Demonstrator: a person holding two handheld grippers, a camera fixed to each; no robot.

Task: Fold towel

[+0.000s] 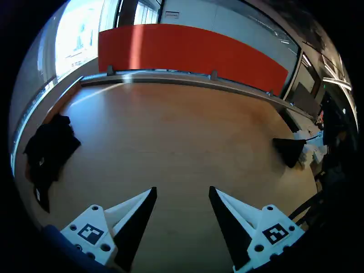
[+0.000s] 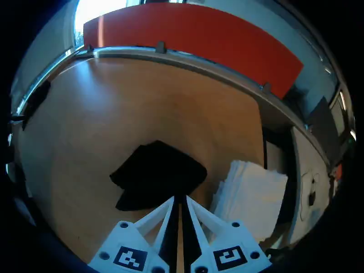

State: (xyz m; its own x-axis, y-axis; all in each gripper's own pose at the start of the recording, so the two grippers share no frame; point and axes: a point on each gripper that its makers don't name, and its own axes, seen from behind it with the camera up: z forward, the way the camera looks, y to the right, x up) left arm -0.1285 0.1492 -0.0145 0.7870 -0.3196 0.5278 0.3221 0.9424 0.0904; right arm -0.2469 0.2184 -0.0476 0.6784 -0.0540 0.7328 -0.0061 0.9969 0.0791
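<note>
Fingers (image 1: 136, 214) on left gripper (image 1: 182, 193) wide apart, empty, above bench (image 1: 182, 118). Right gripper (image 2: 182, 199) nearly closed, pinching black towel (image 2: 157, 173) edge. One white towel stack (image 2: 250, 200), one dark cloth (image 1: 48, 150).

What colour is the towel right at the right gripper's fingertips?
The towel is black; the right gripper view shows it best.
</note>
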